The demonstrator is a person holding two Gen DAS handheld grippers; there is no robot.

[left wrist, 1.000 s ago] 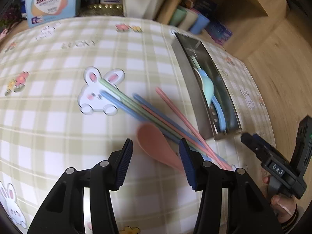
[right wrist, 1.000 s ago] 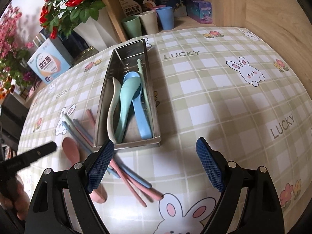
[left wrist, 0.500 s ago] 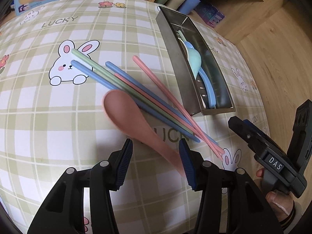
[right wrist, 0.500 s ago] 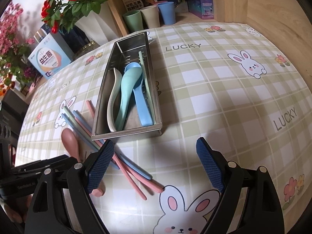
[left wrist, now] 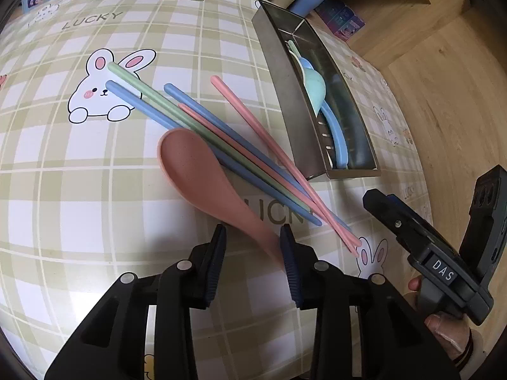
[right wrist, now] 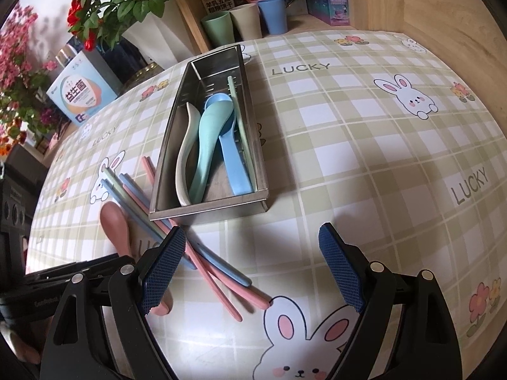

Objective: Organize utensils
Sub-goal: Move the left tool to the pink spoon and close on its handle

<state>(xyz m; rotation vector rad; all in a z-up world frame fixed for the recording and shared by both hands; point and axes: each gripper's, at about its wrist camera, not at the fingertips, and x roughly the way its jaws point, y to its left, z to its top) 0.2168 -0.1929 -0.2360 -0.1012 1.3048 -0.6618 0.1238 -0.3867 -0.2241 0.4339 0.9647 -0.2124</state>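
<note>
Pink spoon (left wrist: 202, 177) handle blurs between our left gripper (left wrist: 252, 247), contact unclear, while our right gripper (right wrist: 253, 264) gapes empty over chopsticks (right wrist: 221, 272).

Matt plastic pink spoon (left wrist: 196, 171); brushed-metal tray (right wrist: 202, 212); glossy wipe-clean tablecloth (right wrist: 364, 158); ribbed rubbery gripper pads (left wrist: 290, 269)

Bright, even daylight. Soft shadows fall on the surface (right wrist: 364, 164) near each tool. Heavy fisheye bending, dark corners. Pink spoon (left wrist: 202, 177) handle motion-blurred; the rest sharp.
</note>
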